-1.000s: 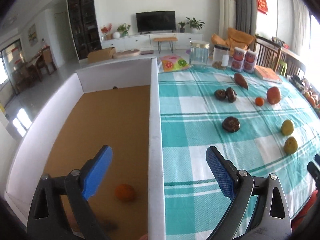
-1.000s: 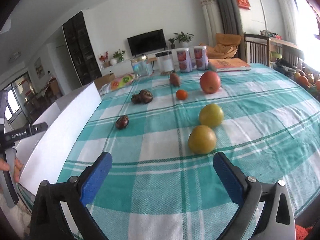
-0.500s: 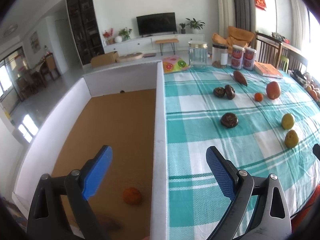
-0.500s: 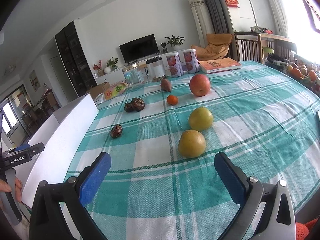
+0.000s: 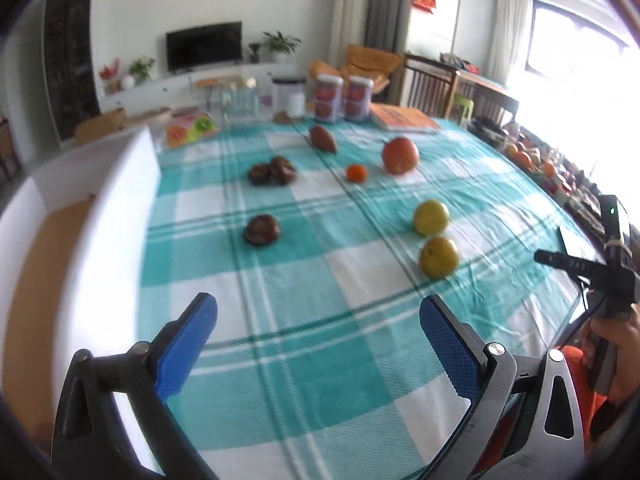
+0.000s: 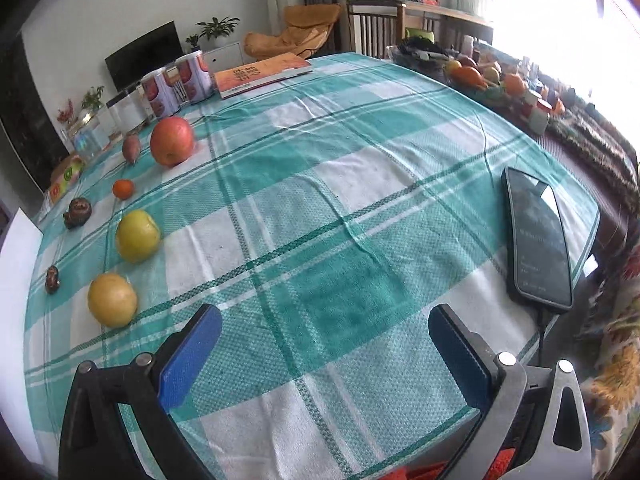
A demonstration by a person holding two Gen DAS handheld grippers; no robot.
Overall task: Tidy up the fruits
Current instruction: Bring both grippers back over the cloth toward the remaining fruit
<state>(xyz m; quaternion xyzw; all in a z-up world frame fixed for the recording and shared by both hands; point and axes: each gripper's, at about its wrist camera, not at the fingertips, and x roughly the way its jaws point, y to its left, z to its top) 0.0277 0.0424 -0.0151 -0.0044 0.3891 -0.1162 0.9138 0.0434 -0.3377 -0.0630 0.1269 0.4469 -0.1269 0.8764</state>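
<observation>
Left wrist view: left hand-held gripper (image 5: 316,308) hanging tilted down over the checked surface (image 5: 304,360). Blue pads spread wide, having just opened a little further, with nothing between them. To its left, a white-walled box (image 5: 132,200) with a cardboard floor, presumably the place for sorted fruit.

Ahead on the cloth, all outside the box:
- lone dark fruit (image 5: 262,230), nearest the box wall
- pair of dark fruits (image 5: 272,170), touching each other
- reddish-brown fruit (image 5: 322,138), tangerine (image 5: 356,173) and apple (image 5: 400,155), farther back
- nearer yellow fruit (image 5: 439,257) and farther yellow fruit (image 5: 431,217), close together on the right

Right wrist view: right hand-held gripper (image 6: 325,316) likewise wide and empty, aimed at bare cloth. Nearer yellow fruit well off to the left of its left pad. Phone (image 6: 536,236) on a cable near the right edge, not part of the job.

Judged as a pause between picks, with nothing held and seven fruits yet to be gathered. Next move calls for choosing one fruit, probably the lone dark fruit for the left side or the nearer yellow fruit for the right. Then centring the open jaws over it, lowering until the pads flank its widest part, and closing gently, as round fruit may roll away from a glancing touch.
</observation>
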